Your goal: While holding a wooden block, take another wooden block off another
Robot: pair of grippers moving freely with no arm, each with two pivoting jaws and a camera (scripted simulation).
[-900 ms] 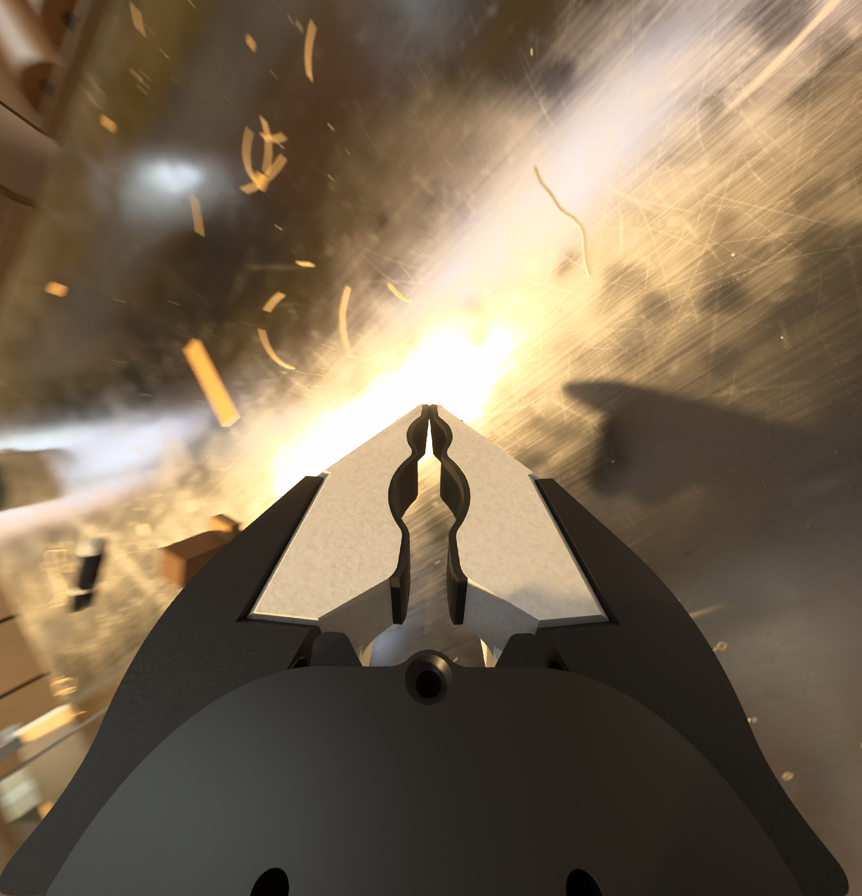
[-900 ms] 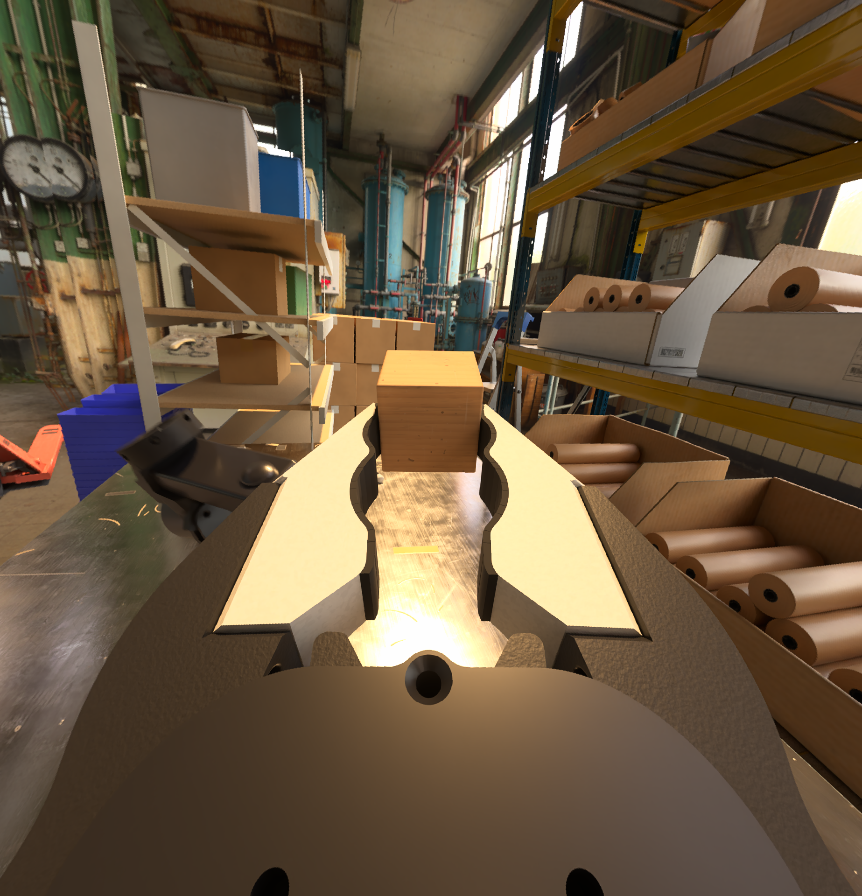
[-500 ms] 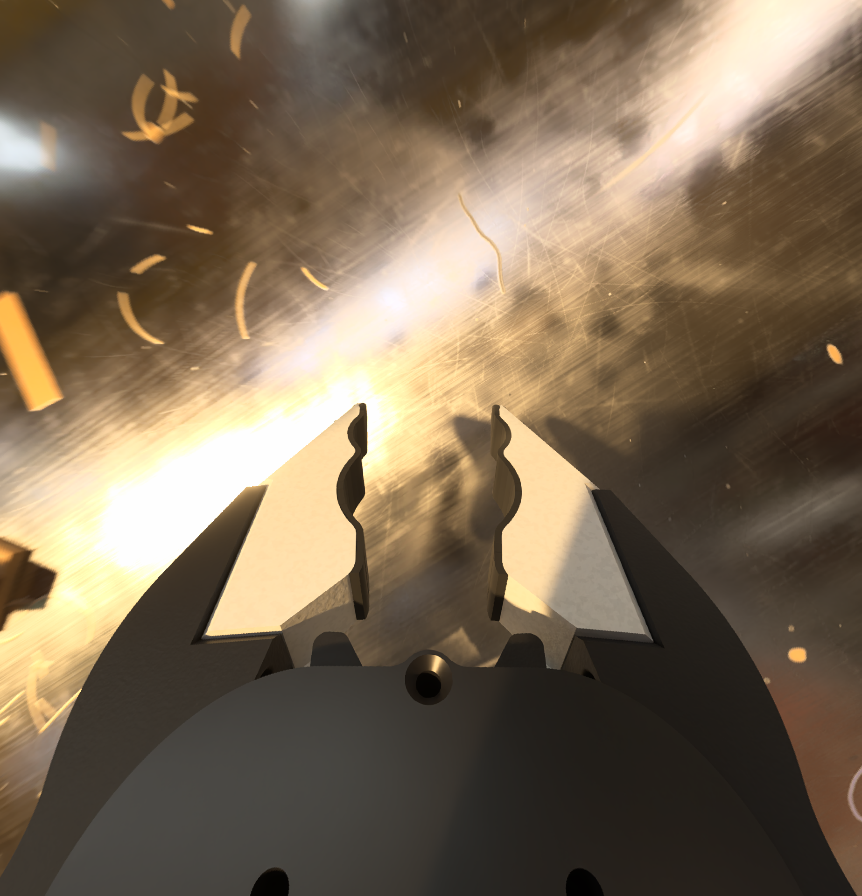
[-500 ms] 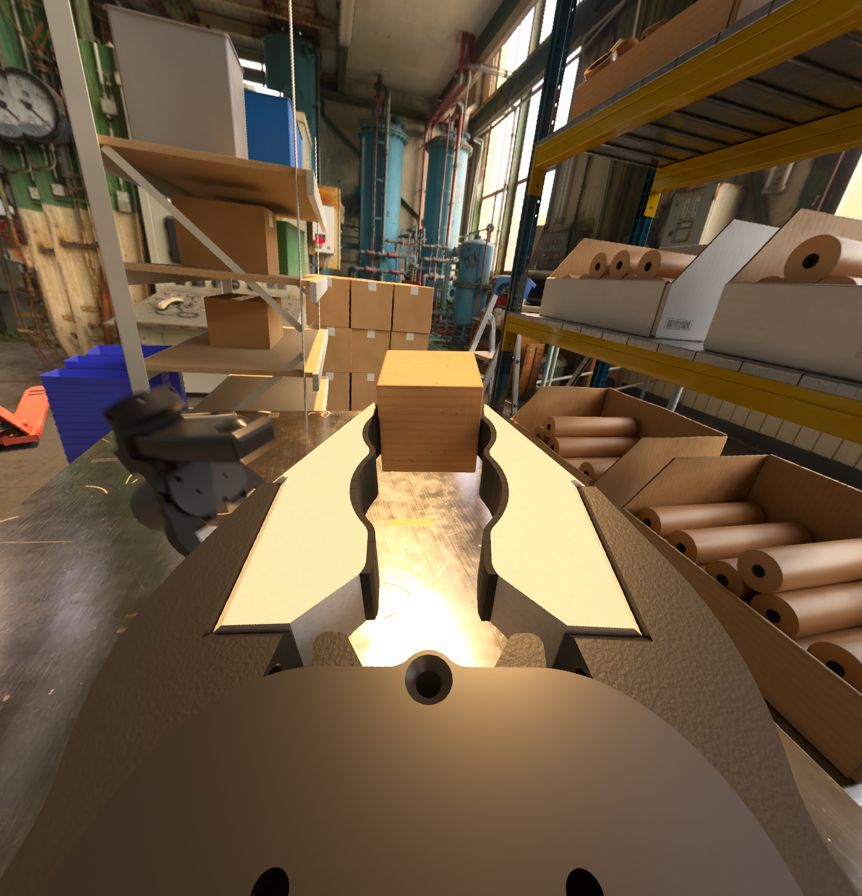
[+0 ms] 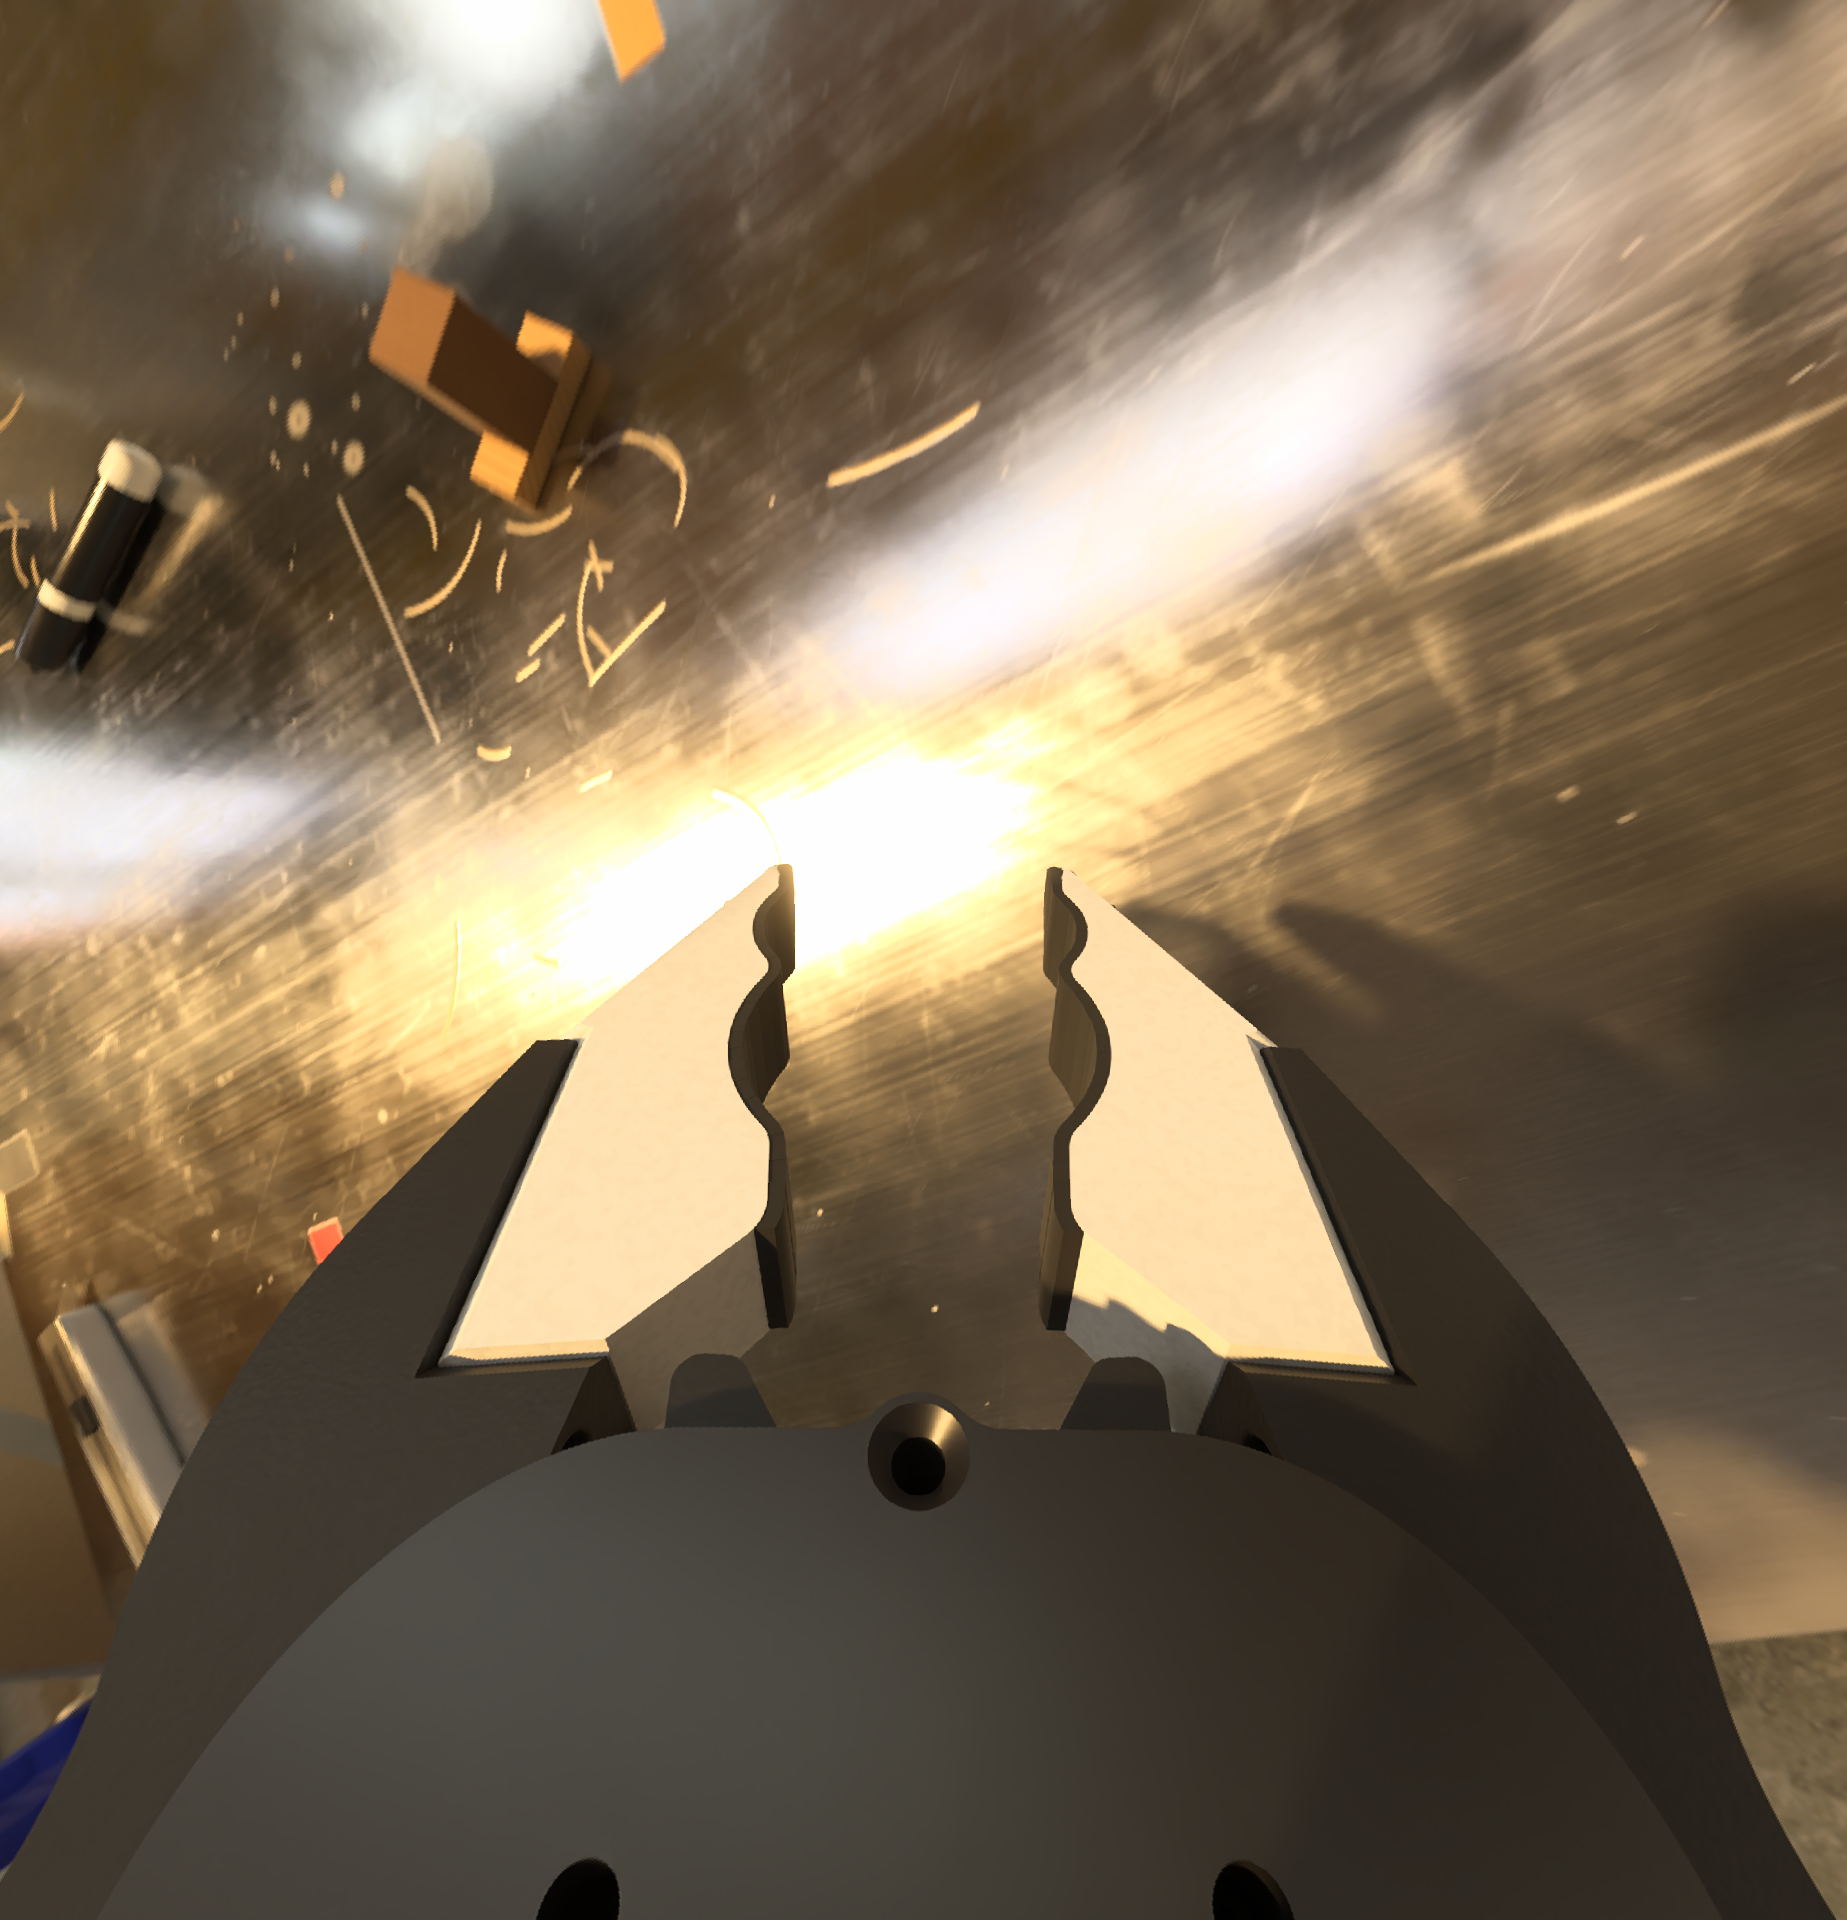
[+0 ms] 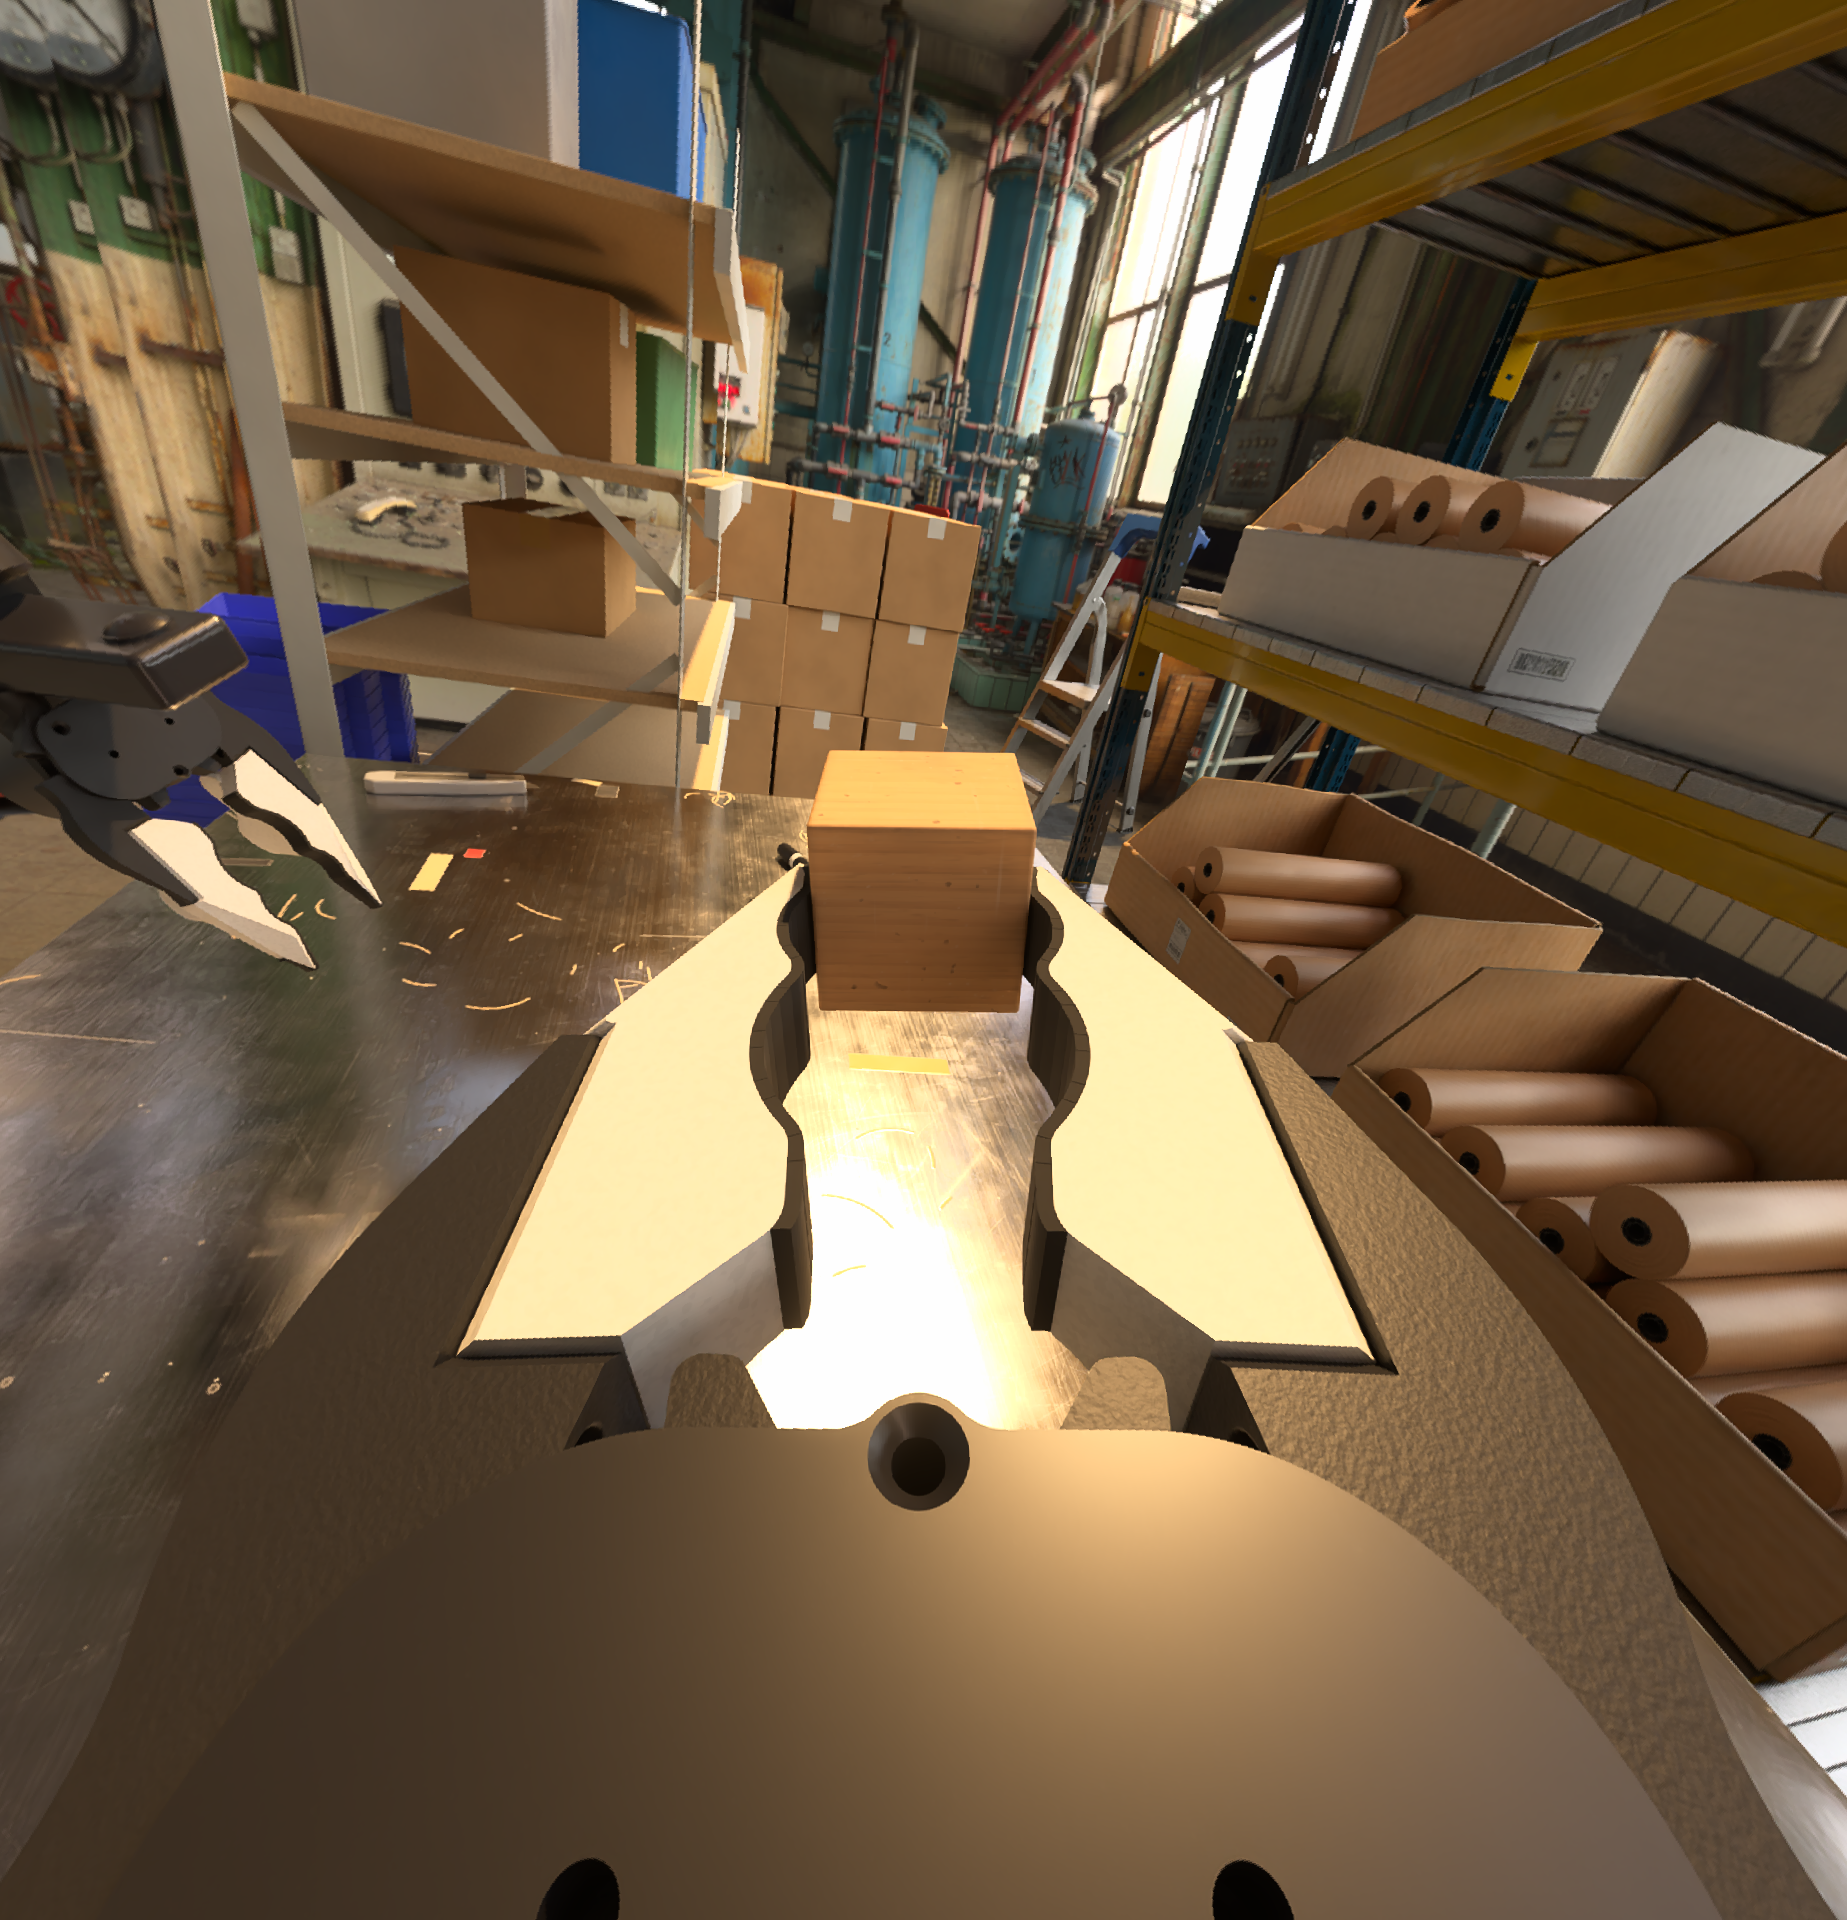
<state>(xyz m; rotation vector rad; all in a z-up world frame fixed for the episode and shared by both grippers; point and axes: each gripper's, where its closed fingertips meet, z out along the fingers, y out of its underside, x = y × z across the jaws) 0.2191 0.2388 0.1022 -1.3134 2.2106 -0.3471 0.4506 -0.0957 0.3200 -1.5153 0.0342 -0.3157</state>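
Note:
My right gripper point(image 6: 919, 883) is shut on a wooden cube point(image 6: 919, 883) and holds it above the scratched metal table point(image 6: 275, 1091). My left gripper point(image 5: 919, 883) is open and empty, pointing down at the table. It also shows at the far left of the right wrist view point(image 6: 306, 914), open above the table. In the left wrist view two stacked wooden blocks point(image 5: 483, 384) lie at the upper left, well ahead and left of the fingertips; the upper block lies crosswise on the lower one.
A black marker with white ends point(image 5: 88, 561) lies left of the stacked blocks. Wood shavings point(image 5: 898, 447) litter the table. Open cartons of brown paper rolls point(image 6: 1625, 1195) stand right of the table. A white bar point(image 6: 446, 781) lies at the table's far edge.
My left gripper has opened from shut and swung, so the stacked blocks and marker now show at its upper left. My right gripper still holds the cube and has tilted slightly down.

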